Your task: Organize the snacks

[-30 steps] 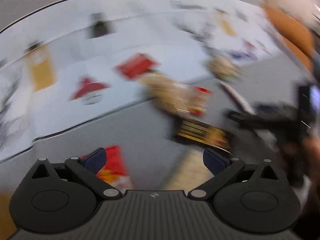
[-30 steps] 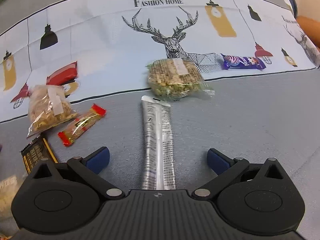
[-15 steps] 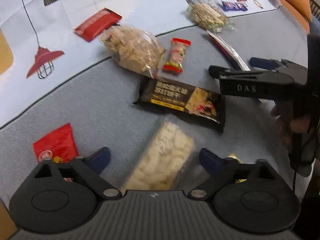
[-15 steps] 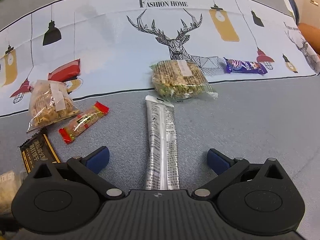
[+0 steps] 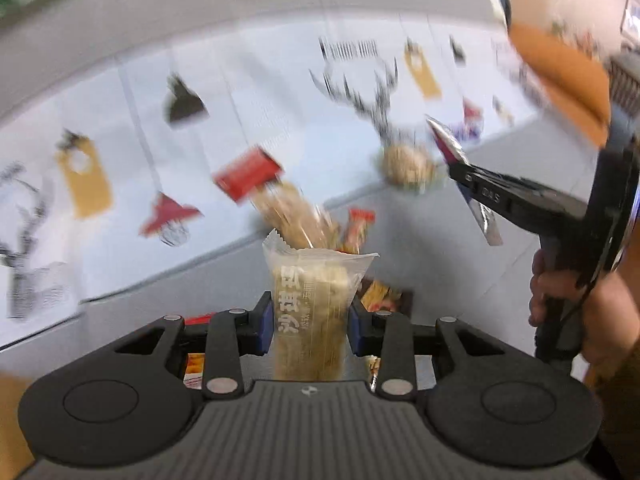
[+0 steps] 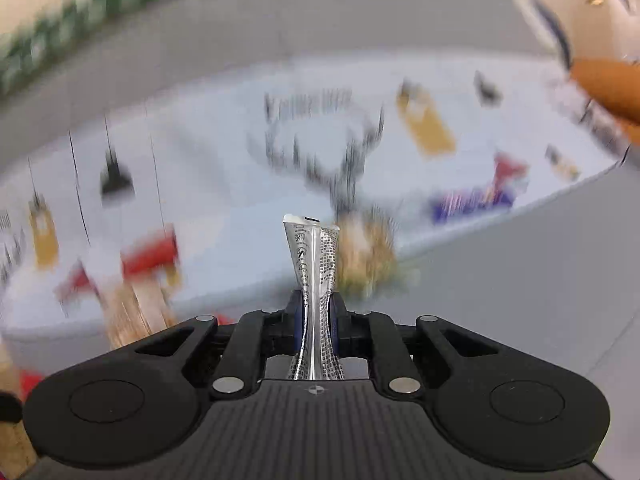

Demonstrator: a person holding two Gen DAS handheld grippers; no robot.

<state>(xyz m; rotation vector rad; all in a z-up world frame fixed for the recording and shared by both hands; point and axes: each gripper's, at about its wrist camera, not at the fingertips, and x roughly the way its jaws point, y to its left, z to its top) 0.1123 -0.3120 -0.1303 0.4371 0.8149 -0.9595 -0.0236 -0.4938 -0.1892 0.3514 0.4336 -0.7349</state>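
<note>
My left gripper (image 5: 310, 318) is clamped on a clear-wrapped pale rice bar (image 5: 310, 304) printed with white characters, its crimped top end standing up past the blue pads (image 5: 264, 322). My right gripper (image 6: 316, 322) pinches a silver stick pack (image 6: 314, 276) with black lettering, squeezed narrow at the pads and flaring above. Both are lifted off the grey tabletop (image 6: 520, 272). Beyond lies a white cloth (image 5: 260, 92) with deer and lamp prints; near its front edge sit a red packet (image 5: 248, 174) and what seems, through blur, a bag of nuts (image 5: 406, 166).
</note>
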